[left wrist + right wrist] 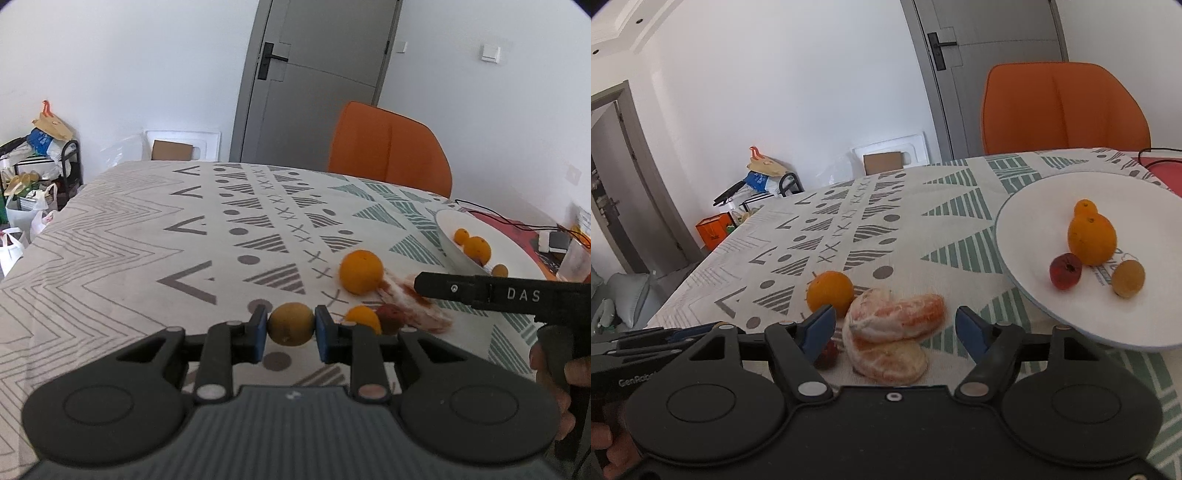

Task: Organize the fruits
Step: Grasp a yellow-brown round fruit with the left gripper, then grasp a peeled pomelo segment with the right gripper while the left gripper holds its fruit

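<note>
Left wrist view: left gripper (291, 325), blue pads clamped on a small yellow-brown fruit (291, 324), held just above the tablecloth (110, 258) toward its near edge. Beside it, to the right: a small orange (364, 318), partly hidden; a dark red fruit (392, 318); a whole orange (361, 271) farther in.

Right wrist view: right gripper (895, 330), jaws apart, holding nothing, set either side of peeled orange pieces (892, 332) lying on the cloth. Whether the pads touch them cannot be told.

Beyond, toward the right edge of the table: white plate (1027, 221), carrying a large orange (1091, 238), a smaller orange (1086, 207) behind it, a red fruit (1065, 271) and a yellow-brown fruit (1127, 277).

Status, as judged: partly done. Four fruits plated; one in the grip, not yet delivered. Outstanding on the cloth: whole orange, small orange, dark red fruit, peeled pieces.
</note>
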A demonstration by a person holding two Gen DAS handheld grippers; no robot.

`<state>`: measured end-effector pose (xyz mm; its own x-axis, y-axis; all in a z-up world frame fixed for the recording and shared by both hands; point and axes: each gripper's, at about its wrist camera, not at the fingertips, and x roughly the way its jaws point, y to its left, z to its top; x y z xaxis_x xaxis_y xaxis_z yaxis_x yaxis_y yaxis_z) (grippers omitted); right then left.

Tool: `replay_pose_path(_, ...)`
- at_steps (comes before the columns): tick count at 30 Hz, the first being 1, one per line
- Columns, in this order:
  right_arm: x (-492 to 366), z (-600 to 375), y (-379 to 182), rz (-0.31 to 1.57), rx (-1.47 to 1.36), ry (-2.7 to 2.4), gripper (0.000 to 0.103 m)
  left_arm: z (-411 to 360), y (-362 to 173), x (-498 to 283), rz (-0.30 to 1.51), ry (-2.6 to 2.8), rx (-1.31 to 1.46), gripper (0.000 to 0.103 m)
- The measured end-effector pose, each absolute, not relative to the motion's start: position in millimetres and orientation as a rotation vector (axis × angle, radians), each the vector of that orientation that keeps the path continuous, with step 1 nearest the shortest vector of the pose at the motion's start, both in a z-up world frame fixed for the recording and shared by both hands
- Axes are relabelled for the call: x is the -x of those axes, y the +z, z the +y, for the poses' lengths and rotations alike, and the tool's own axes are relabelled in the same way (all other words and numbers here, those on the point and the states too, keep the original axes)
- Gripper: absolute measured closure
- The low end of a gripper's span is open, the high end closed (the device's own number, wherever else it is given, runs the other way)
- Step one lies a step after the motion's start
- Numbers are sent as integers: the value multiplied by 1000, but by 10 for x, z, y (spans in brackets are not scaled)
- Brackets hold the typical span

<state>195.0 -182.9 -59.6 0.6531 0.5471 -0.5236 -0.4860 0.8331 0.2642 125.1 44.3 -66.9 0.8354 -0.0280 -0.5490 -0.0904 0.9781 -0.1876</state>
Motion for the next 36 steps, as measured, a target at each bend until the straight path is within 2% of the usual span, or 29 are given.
replay_pose_path(9,-2072,-1731,-679,654,-87,574,32,524,-717,-1301,585,36,233,77)
replay_pose_path(10,-2065,-1721,-686,650,-78,574,34,522,-720,-1302,586,36,234,77)
replay_pose_path(11,-2056,-1711,-686,646,-68,573,43,521,-719,-1302,587,35,234,78)
replay_pose_path(14,-2063,-1744,-673,656,-96,590,47,506,-711,-1289,583,33,231,78)
replay_pose_path(36,-1570,-2148,-342,501,-133,520,48,162,-445,-1332,530,-65,168,78)
